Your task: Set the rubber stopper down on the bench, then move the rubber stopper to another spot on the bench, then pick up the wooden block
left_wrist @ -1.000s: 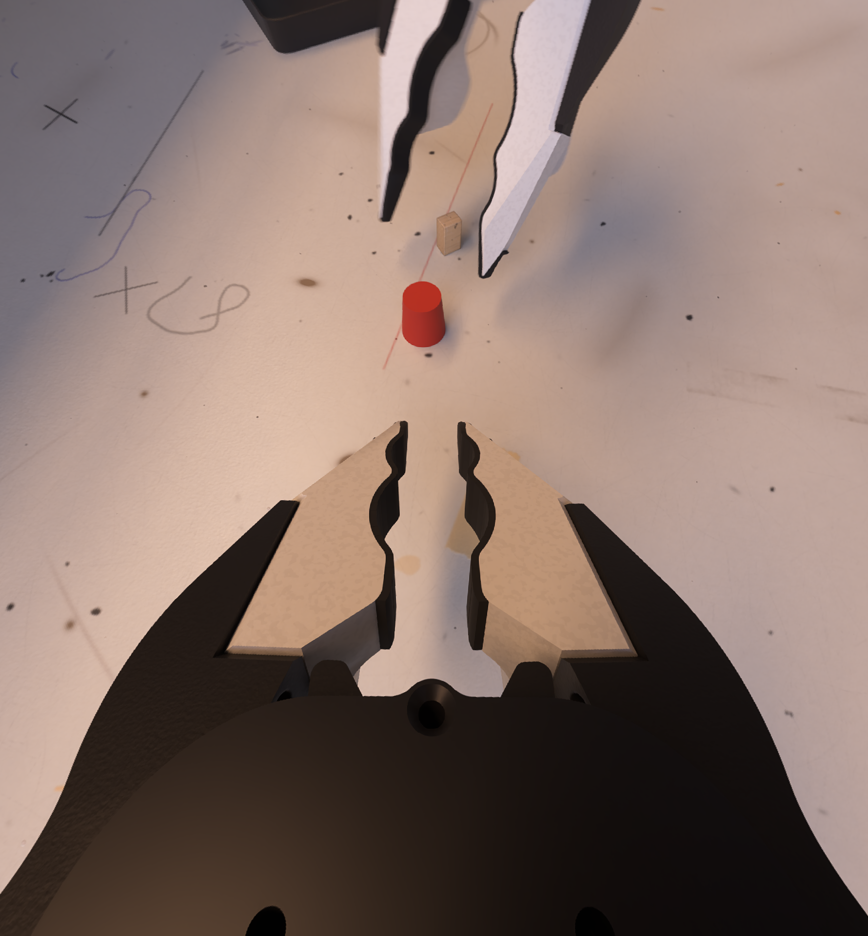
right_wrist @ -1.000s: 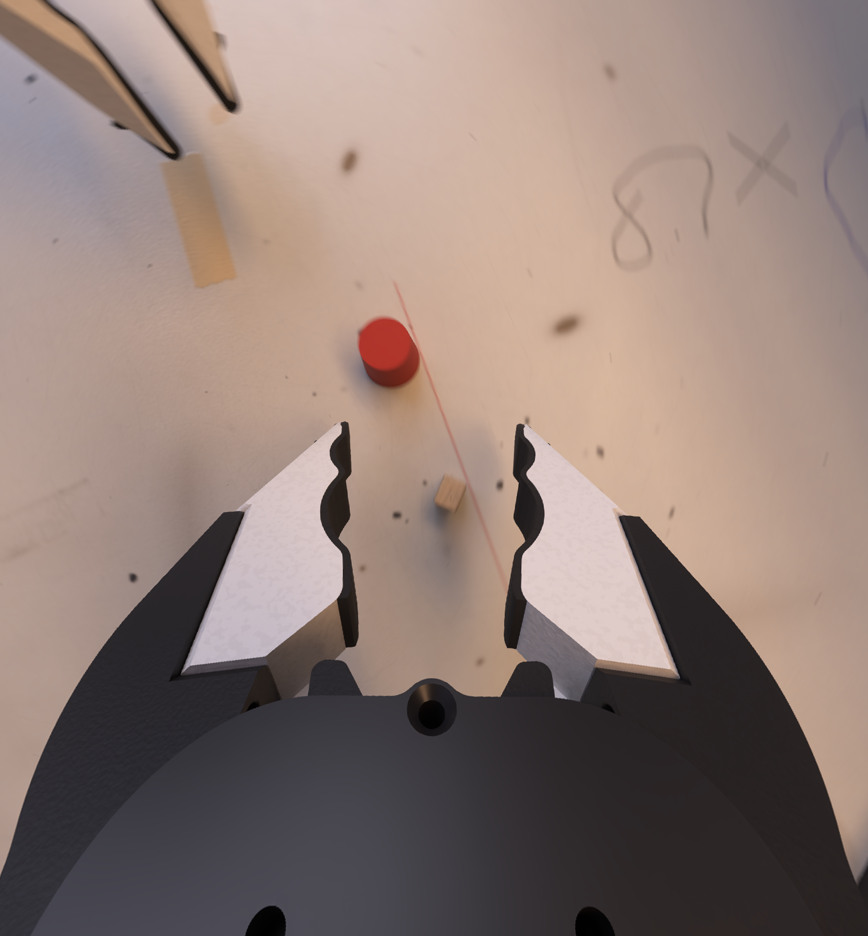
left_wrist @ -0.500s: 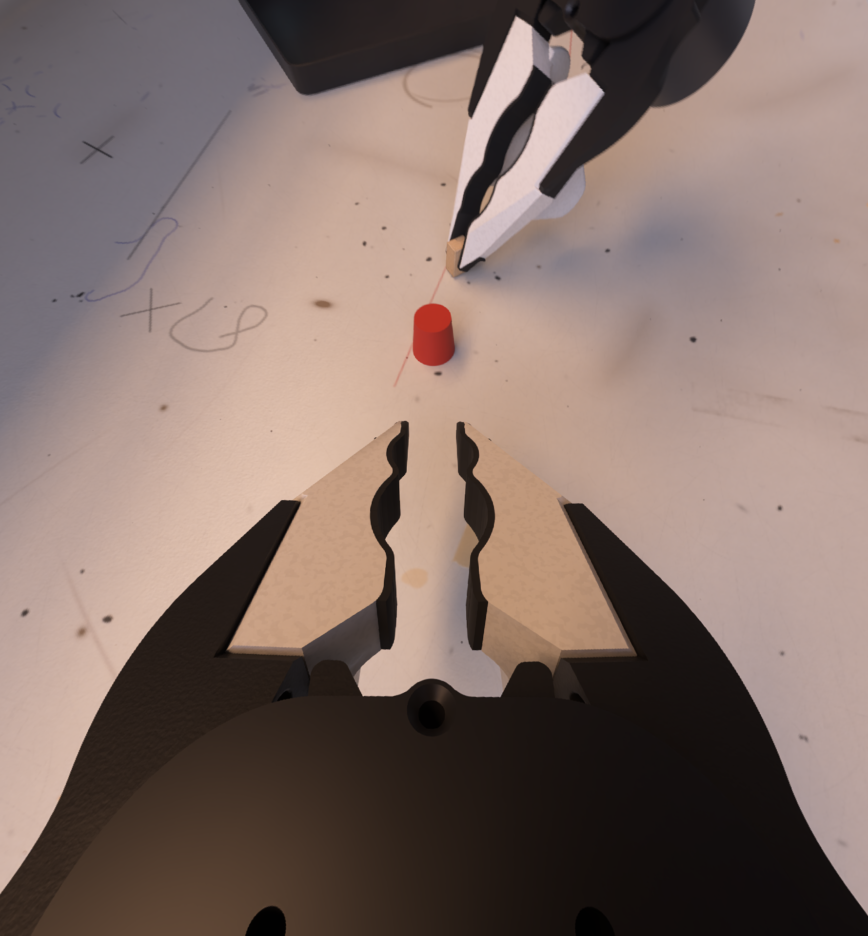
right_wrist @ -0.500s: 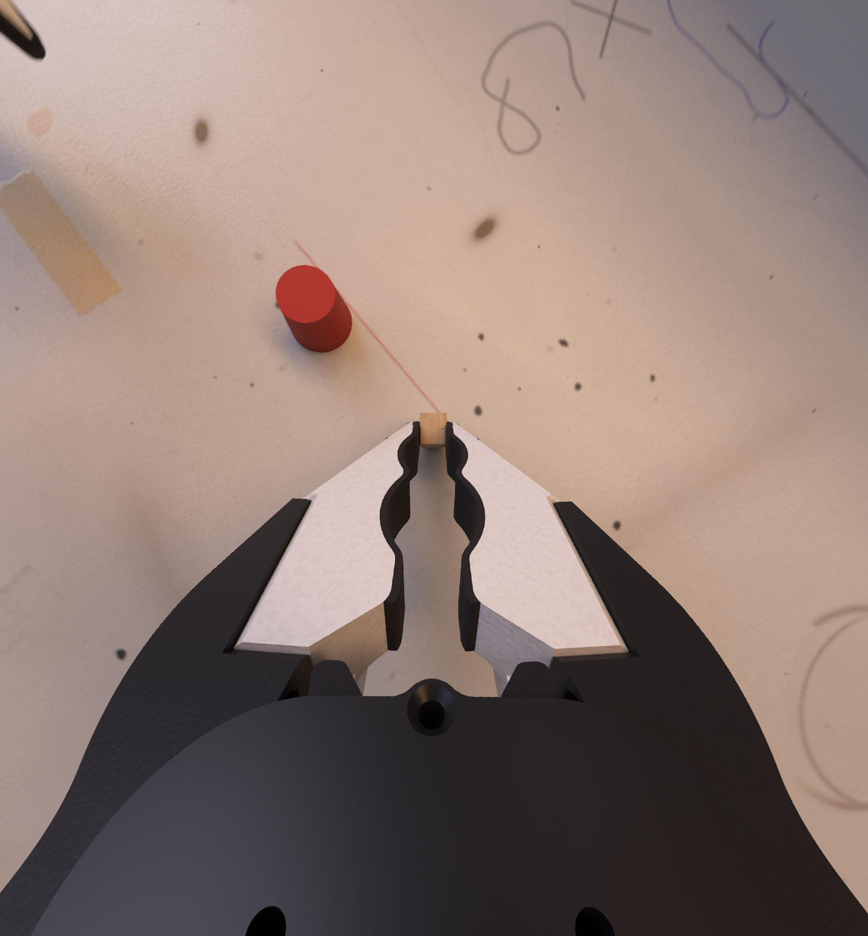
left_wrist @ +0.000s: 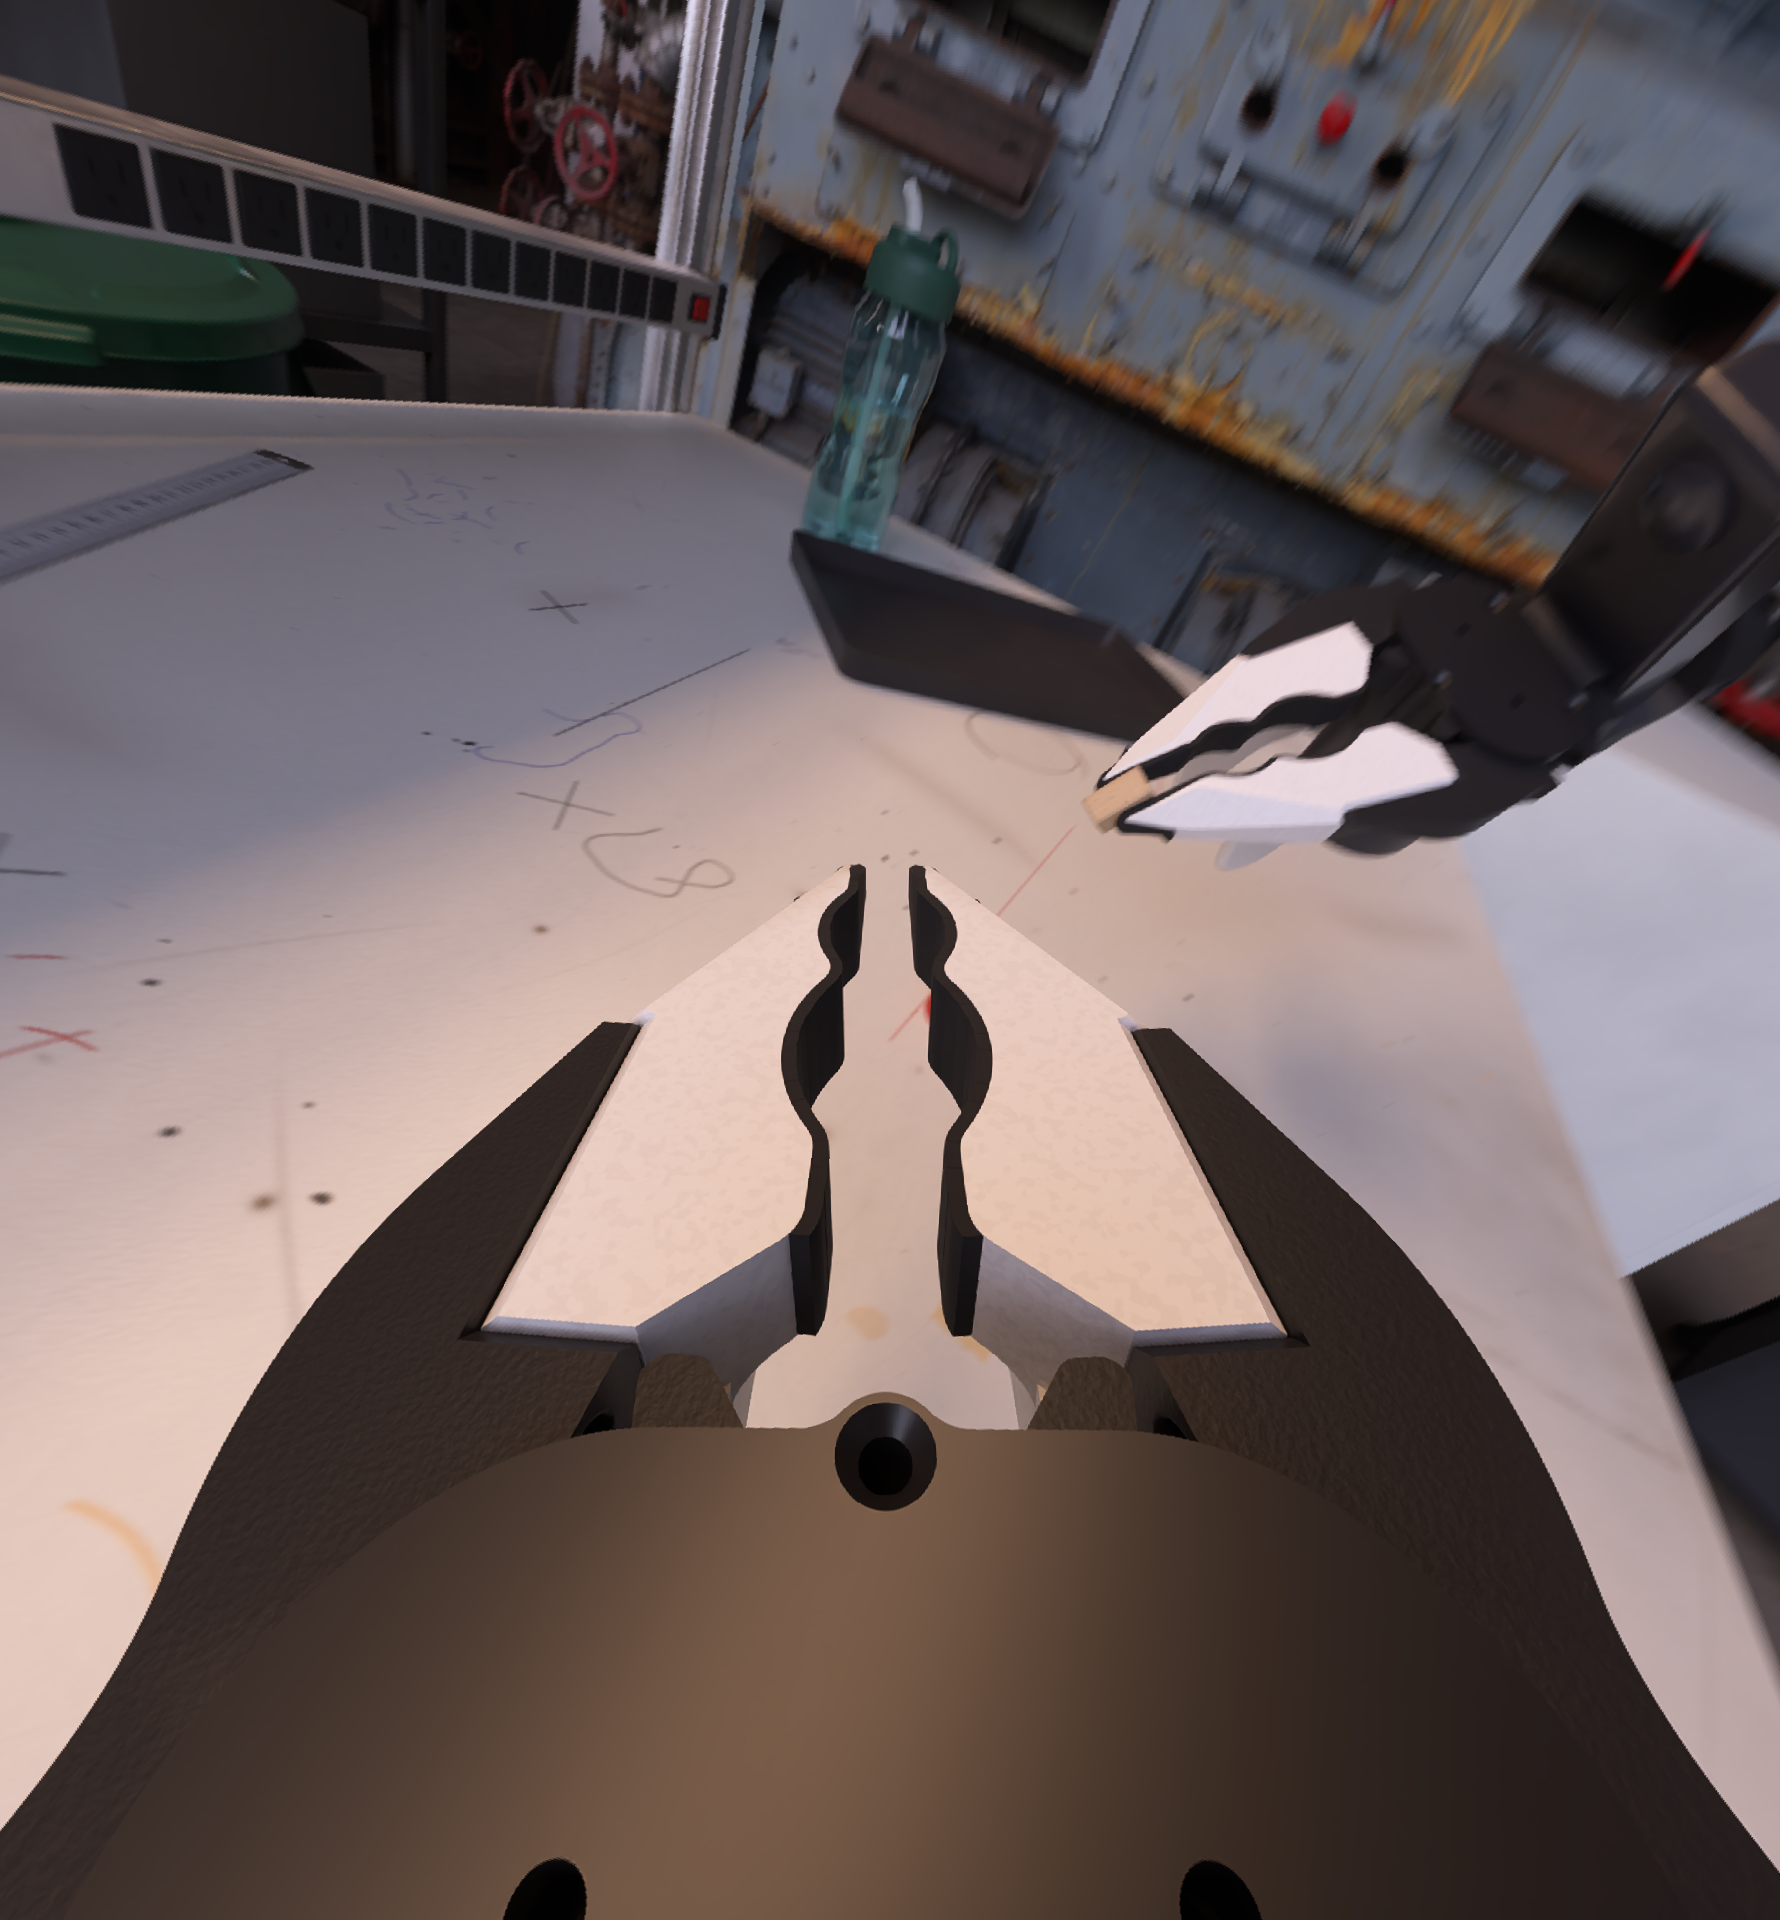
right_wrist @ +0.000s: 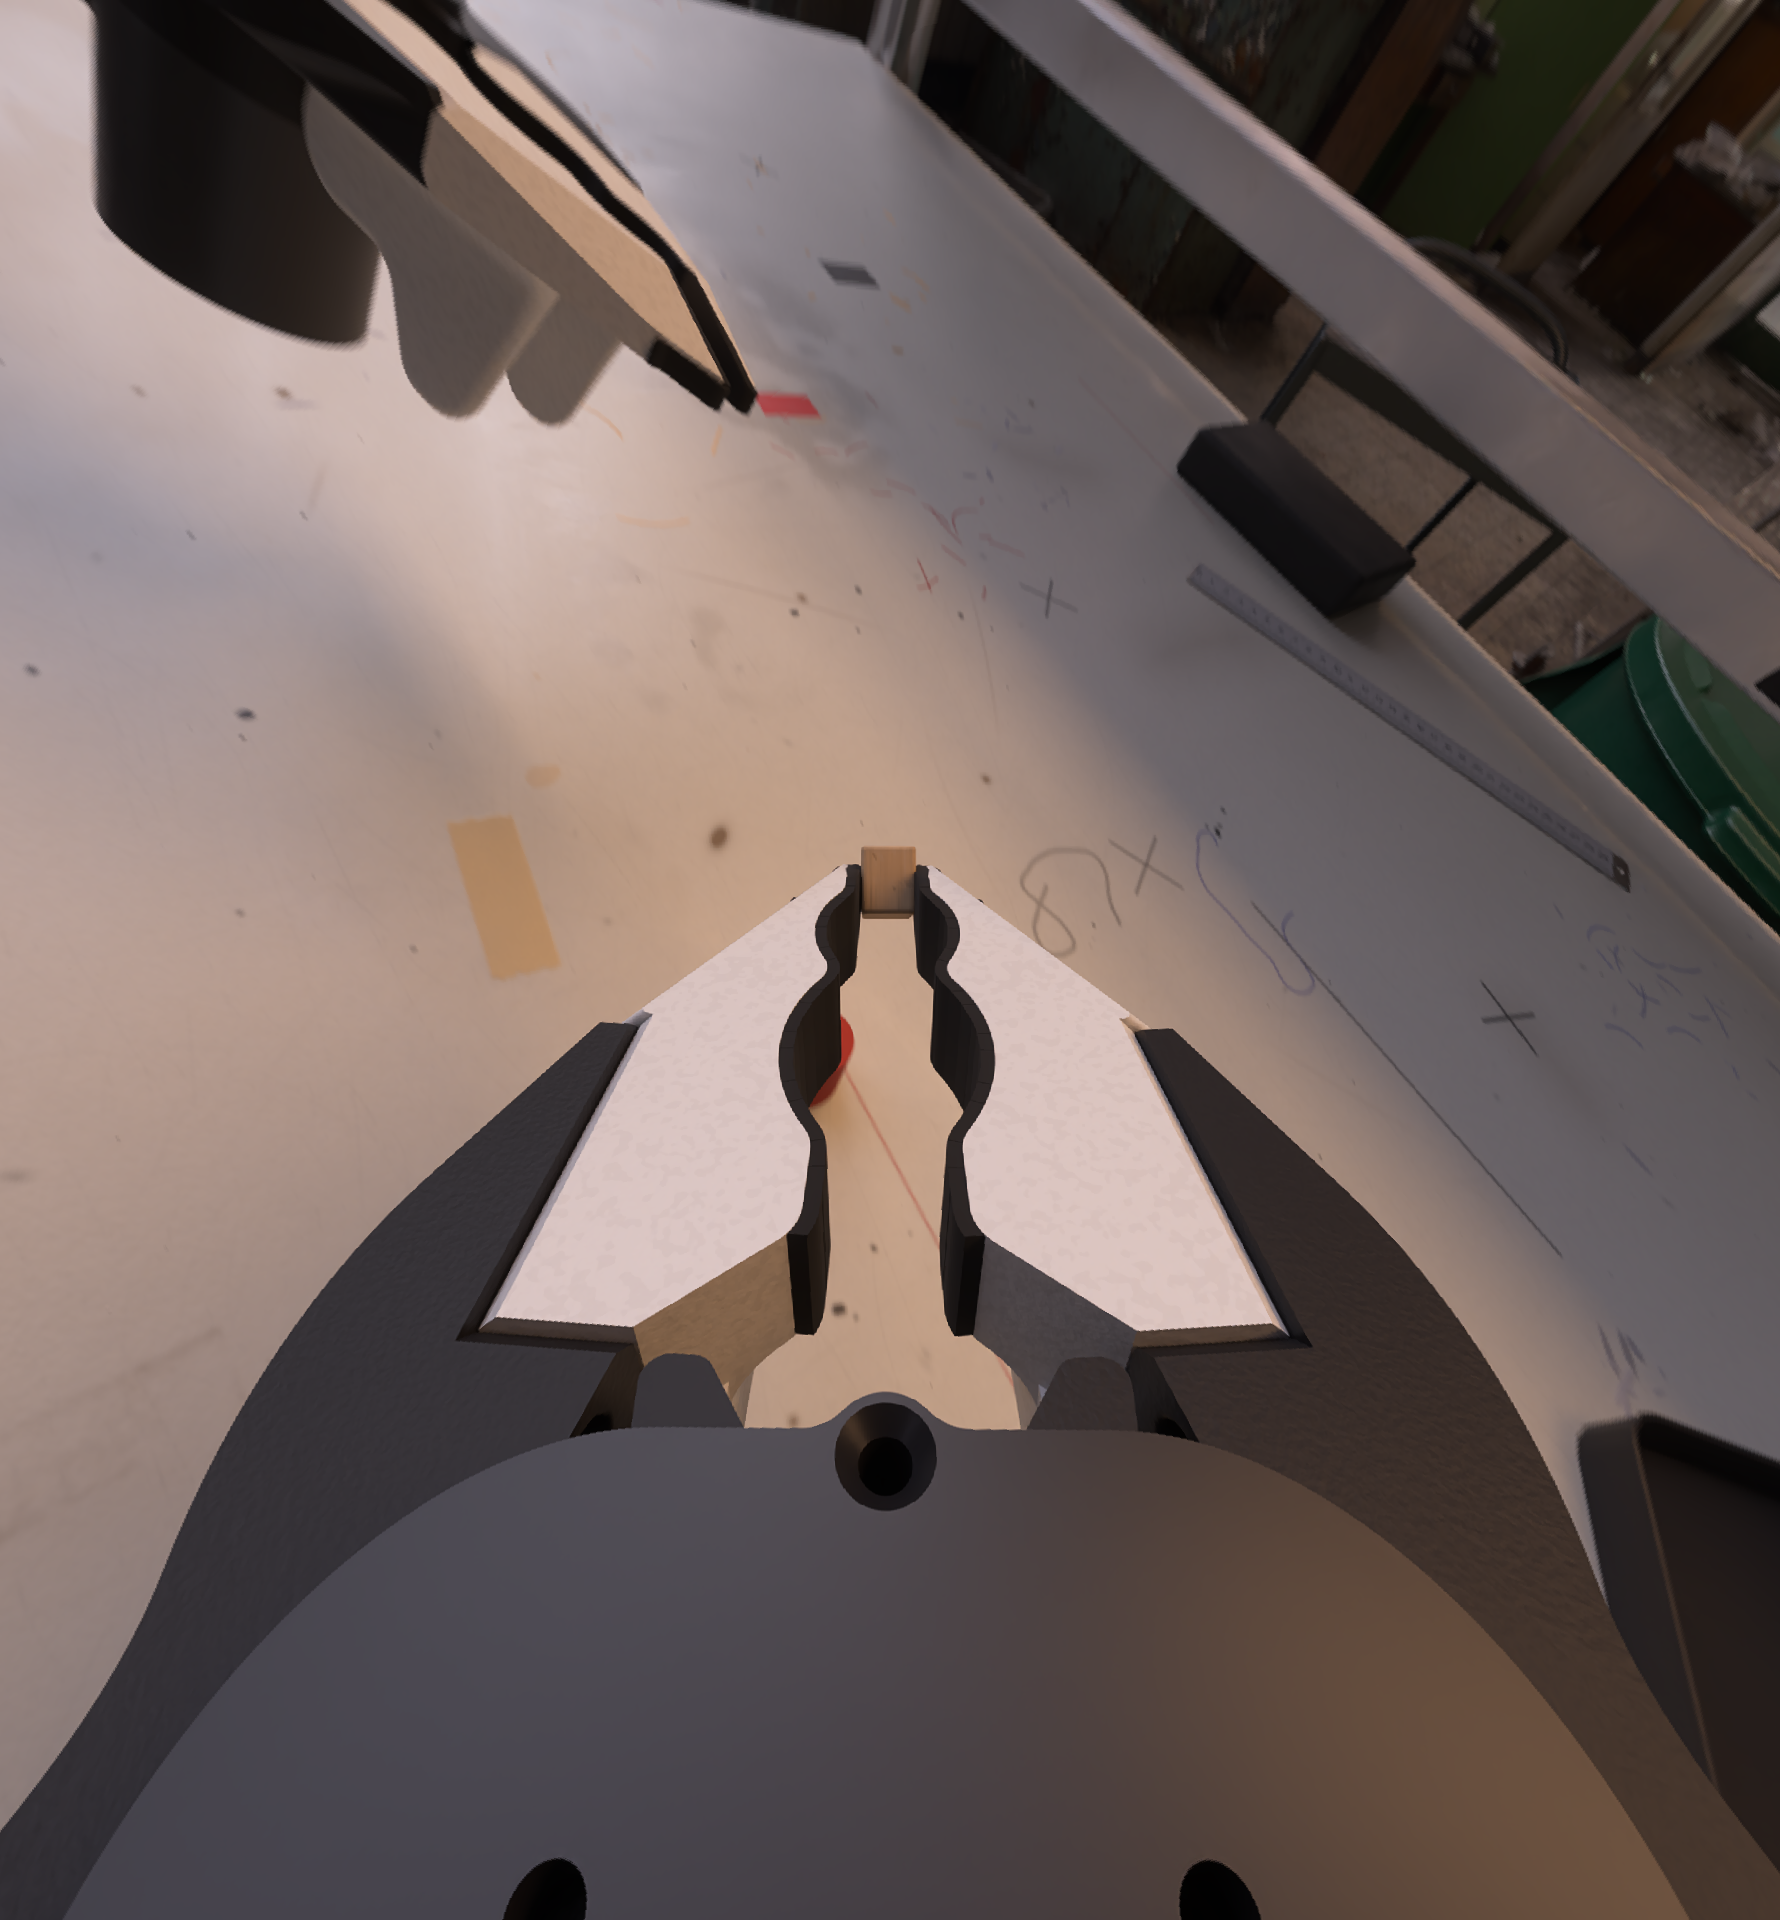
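Pale wooden block (right_wrist: 887, 879) sits pinched at the very tips of the right gripper (right_wrist: 887, 883), clear above the white bench (right_wrist: 242, 1039); left gripper (left_wrist: 886, 878) empty, jaws nearly closed.

Warm light pools mid-bench (left_wrist: 366, 1039); edges fall to cool grey. Soft shadows lie beneath the left gripper (right_wrist: 730, 400). Background machinery (left_wrist: 1281, 208) is blurred, possibly by motion. Wide-angle bending shows at the frame margins.
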Robot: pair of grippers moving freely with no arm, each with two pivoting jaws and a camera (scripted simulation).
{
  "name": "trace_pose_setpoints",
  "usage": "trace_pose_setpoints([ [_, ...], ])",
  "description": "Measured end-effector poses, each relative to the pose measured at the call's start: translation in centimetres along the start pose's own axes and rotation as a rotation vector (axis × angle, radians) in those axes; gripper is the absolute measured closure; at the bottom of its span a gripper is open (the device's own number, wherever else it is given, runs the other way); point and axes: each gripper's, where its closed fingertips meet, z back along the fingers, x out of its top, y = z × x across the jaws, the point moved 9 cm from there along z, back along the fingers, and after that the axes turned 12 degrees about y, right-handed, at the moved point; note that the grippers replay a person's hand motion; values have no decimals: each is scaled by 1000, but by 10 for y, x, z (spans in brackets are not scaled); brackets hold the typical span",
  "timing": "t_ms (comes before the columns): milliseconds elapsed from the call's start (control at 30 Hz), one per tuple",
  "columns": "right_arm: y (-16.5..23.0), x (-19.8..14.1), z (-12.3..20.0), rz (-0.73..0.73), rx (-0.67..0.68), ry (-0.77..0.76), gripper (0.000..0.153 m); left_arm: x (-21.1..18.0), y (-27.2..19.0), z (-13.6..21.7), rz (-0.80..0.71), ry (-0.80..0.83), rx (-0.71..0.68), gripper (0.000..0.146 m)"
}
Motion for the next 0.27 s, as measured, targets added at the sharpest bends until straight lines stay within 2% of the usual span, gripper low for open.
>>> trace_pose_setpoints([
  [133, 4, 11, -4, -8, 10, -57, 143, -3, -1, -2, 81, -23, -88, 138],
  [267, 9, 19, -8, -2, 44, -105, 143, -3, -1, 0, 63, 5, -55, 132],
])
